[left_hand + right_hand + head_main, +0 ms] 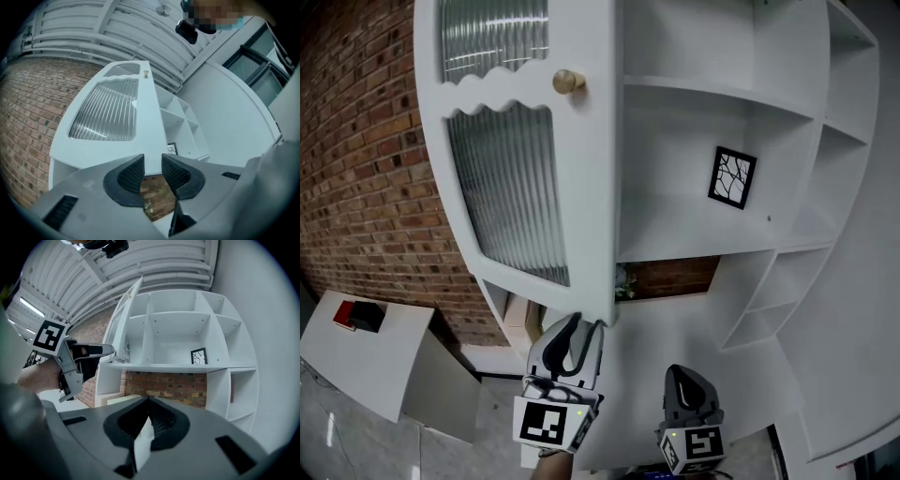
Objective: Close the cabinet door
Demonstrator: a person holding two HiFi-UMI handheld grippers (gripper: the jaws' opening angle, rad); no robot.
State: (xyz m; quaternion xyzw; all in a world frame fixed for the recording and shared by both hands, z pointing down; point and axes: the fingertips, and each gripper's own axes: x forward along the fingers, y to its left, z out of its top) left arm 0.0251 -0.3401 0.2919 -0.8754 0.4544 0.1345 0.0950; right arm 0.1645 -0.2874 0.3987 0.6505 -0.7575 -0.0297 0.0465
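Observation:
The white cabinet door [525, 187] with ribbed glass panes and a brass knob [568, 82] stands swung open to the left of the white shelf unit [712, 103]. My left gripper [581, 339] sits at the door's lower corner. In the left gripper view the door's [112, 117] free edge runs down between the two pads [131, 174], which close on it from both sides. My right gripper [686, 380] hangs lower to the right, shut, apart from the door. In the right gripper view its jaws [149, 420] meet, with a white sliver at the seam.
A small black-framed picture [732, 177] leans at the back of a shelf. A brick wall [366, 169] stands left of the cabinet and shows below the shelf [164, 380]. A low white unit [366, 356] with a red and black item [358, 317] is at lower left.

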